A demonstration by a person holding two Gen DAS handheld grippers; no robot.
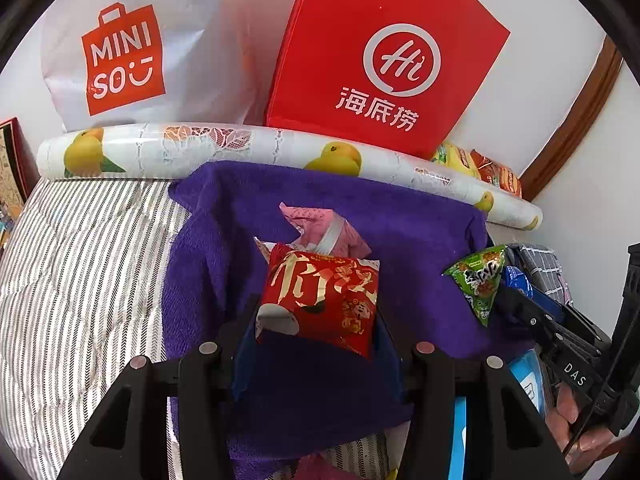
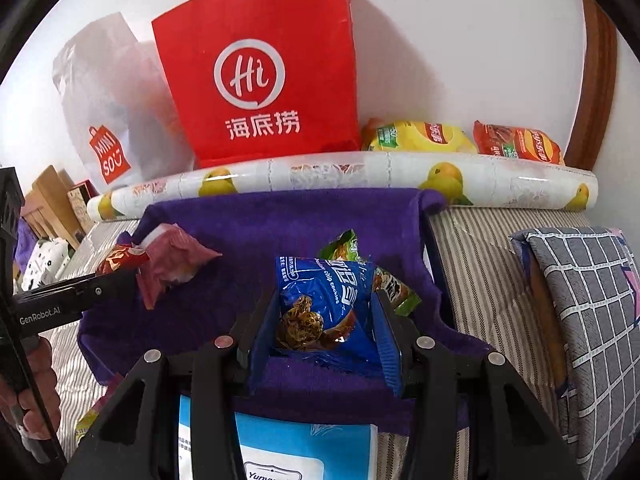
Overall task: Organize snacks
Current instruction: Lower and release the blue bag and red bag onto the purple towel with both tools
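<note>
My left gripper (image 1: 316,312) is shut on a red snack packet with gold characters (image 1: 320,300), held over a purple towel (image 1: 224,240). A pink packet (image 1: 324,228) lies on the towel just beyond it. My right gripper (image 2: 320,320) is shut on a blue chip-cookie packet (image 2: 324,300) above the same towel (image 2: 280,220). A green triangular packet (image 2: 348,246) lies behind and beside the blue one; it also shows at the right in the left wrist view (image 1: 480,280). The left gripper with the red packet (image 2: 120,262) and the pink packet (image 2: 172,264) shows at left in the right wrist view.
A red paper bag (image 1: 384,60) and a white MINISO bag (image 1: 124,60) stand against the wall behind a rolled fruit-print mat (image 1: 240,148). Yellow (image 2: 416,136) and orange (image 2: 516,140) chip bags lie by the wall. A grey checked cushion (image 2: 584,304) is at right. A blue-white pack (image 2: 300,448) lies below.
</note>
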